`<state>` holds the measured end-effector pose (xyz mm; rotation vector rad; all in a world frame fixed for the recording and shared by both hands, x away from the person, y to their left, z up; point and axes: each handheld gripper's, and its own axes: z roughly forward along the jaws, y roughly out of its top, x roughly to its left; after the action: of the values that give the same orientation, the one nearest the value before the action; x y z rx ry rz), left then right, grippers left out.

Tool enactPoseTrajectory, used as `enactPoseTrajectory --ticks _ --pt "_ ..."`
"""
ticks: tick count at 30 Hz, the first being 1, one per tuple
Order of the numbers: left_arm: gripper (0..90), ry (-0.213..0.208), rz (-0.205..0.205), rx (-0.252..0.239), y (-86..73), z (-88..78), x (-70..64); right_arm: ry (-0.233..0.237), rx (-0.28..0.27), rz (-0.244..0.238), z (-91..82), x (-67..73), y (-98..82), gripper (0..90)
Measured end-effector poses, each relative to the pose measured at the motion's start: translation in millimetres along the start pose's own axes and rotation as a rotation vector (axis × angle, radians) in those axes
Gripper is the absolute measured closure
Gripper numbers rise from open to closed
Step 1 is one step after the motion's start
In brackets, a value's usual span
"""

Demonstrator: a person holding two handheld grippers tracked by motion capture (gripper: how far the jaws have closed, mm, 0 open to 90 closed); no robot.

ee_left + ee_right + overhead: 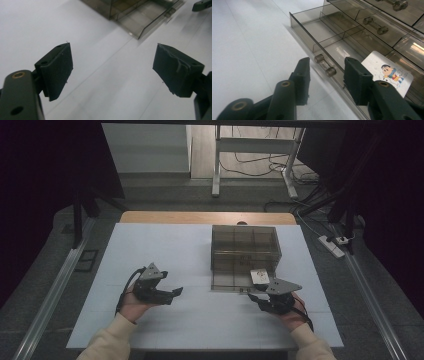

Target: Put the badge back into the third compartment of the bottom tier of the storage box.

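Observation:
A smoky clear drawer cabinet [244,245] stands on the white table [165,250], its bottom drawer [230,281] pulled out toward me. In the drawer's right compartment lies a cartoon picture card [260,276] [390,71]. My right gripper [256,296] [327,61] sits at the drawer front, jaws either side of the clear bar handle [325,65] with gaps showing, so it is open. Left of the cabinet, my left gripper [176,292] [113,46] hovers low over bare table, jaws wide apart with nothing between them.
The upper drawers [387,22] are pushed in, each with a clear handle. In the left gripper view the open drawer [140,20] lies ahead to the right. The table's front edge [200,347] is near my forearms. A power strip [332,245] lies on the floor at right.

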<state>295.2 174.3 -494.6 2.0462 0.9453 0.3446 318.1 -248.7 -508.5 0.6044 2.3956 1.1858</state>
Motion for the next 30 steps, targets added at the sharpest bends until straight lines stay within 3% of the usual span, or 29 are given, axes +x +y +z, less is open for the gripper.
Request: enactPoseTrajectory --ticks 10,15,19,25,30 --pt "14.5 0.059 -0.023 0.026 -26.8 -19.0 8.5 -0.035 0.003 -0.006 1.2 -2.9 7.9 89.4" --pt "14.0 0.069 -0.034 0.029 -35.6 -25.8 10.5 -0.042 0.011 -0.009 6.3 -5.8 14.0 89.5" --pt "13.8 0.093 -0.03 0.037 -39.4 -28.9 11.6 -0.073 0.032 0.005 12.1 -13.2 17.6 89.6" --pt "13.5 0.089 -0.041 0.037 -43.0 -29.0 13.9 -0.11 0.068 0.023 24.4 -26.2 17.9 89.6" --pt "12.9 0.093 -0.046 0.049 -45.0 -26.0 15.6 -0.111 0.089 0.029 35.4 -30.5 18.0 89.5"
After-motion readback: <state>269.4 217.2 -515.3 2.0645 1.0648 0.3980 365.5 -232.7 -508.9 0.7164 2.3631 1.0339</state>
